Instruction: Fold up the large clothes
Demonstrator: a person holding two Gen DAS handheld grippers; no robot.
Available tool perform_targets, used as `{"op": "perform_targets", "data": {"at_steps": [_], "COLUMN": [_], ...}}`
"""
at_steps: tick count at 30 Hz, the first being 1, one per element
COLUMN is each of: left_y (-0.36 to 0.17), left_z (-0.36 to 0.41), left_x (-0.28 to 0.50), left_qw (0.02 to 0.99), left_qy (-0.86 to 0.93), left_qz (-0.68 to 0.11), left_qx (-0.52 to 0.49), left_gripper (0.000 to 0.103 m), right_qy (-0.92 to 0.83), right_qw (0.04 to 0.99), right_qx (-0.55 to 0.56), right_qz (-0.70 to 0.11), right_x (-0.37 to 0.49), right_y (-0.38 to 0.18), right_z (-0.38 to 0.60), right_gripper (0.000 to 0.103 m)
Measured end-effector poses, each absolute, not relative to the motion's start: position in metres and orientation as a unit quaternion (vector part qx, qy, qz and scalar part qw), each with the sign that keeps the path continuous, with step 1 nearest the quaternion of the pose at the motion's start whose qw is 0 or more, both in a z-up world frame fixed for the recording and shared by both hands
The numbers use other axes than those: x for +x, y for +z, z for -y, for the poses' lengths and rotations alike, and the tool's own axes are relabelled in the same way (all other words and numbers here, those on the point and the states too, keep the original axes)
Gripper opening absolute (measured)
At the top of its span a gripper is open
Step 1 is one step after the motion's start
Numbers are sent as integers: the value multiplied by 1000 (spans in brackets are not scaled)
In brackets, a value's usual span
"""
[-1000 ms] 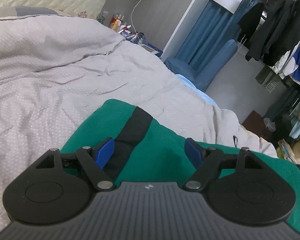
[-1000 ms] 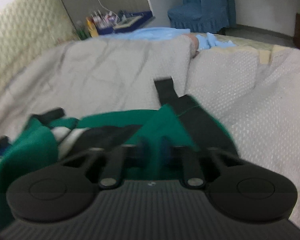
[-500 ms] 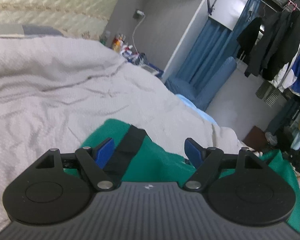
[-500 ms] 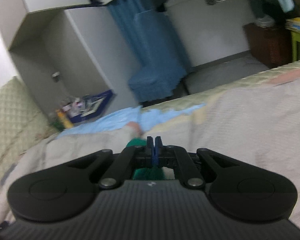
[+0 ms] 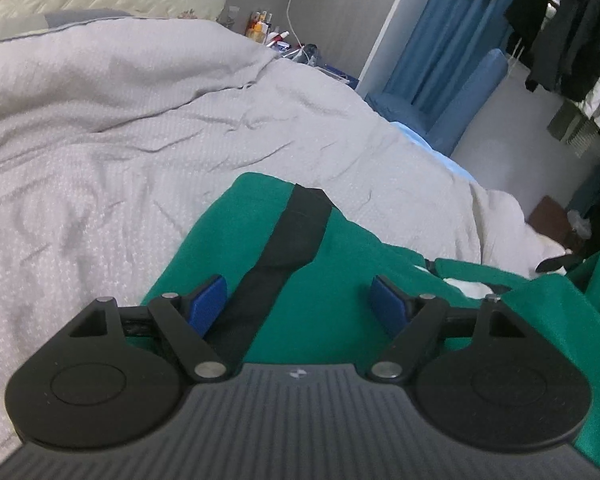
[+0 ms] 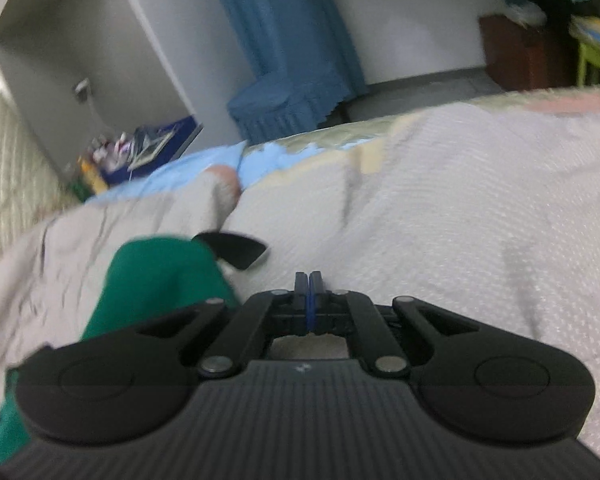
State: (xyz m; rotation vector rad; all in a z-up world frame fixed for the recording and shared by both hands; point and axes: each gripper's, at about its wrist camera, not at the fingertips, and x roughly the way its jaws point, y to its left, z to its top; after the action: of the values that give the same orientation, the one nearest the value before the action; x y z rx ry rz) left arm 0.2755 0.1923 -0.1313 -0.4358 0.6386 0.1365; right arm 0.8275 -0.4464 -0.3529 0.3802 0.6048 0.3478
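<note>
Left wrist view, foreground: the left claw (image 5: 298, 296) is released, its blue pads (image 5: 208, 300) spread wide above the green garment (image 5: 332, 288). A black band (image 5: 288, 240) of that garment runs diagonally between the pads, from near the left pad up toward the garment's far edge. The garment lies on the grey quilt (image 5: 140, 128) covering the bed, and its right part rises in folds with a white lining showing at the fold.

Middle ground: wrinkled quilt, with a light blue sheet (image 5: 428, 140) at its far edge.

Background: a blue covered chair (image 5: 460, 104), a blue curtain (image 5: 444, 40), dark coats (image 5: 568, 32) hanging on the right, and small bottles (image 5: 260, 28) beside a white cable on the grey wall.

Right wrist view (motion-blurred), foreground: the right claw (image 6: 308, 292) is clenched, pads pressed together; whether any fabric sits between them cannot be told. The green garment (image 6: 156, 280) lies left of the claw on the quilt (image 6: 480, 240), with a black tip (image 6: 236, 250) at its far end.

Background: the blue chair (image 6: 284, 92) and grey wall.
</note>
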Motion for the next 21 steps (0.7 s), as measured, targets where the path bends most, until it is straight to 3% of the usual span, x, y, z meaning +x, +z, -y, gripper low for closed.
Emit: {"op": "perform_targets", "data": {"at_steps": [9, 21], "left_y": [-95, -60], "left_z": [-171, -129], "left_x": [229, 130], "left_qw": [944, 957], "left_qy": [43, 21], "left_qz": [-272, -237], "left_qx": [-184, -168], "left_gripper": [83, 83], "right_qy": [196, 256], "right_qw": [944, 926], "right_qx": [112, 151], "right_qz": [-241, -231], "right_x": [757, 638], "right_y": [-306, -283], "right_z": [431, 439], "right_gripper": [5, 6]}}
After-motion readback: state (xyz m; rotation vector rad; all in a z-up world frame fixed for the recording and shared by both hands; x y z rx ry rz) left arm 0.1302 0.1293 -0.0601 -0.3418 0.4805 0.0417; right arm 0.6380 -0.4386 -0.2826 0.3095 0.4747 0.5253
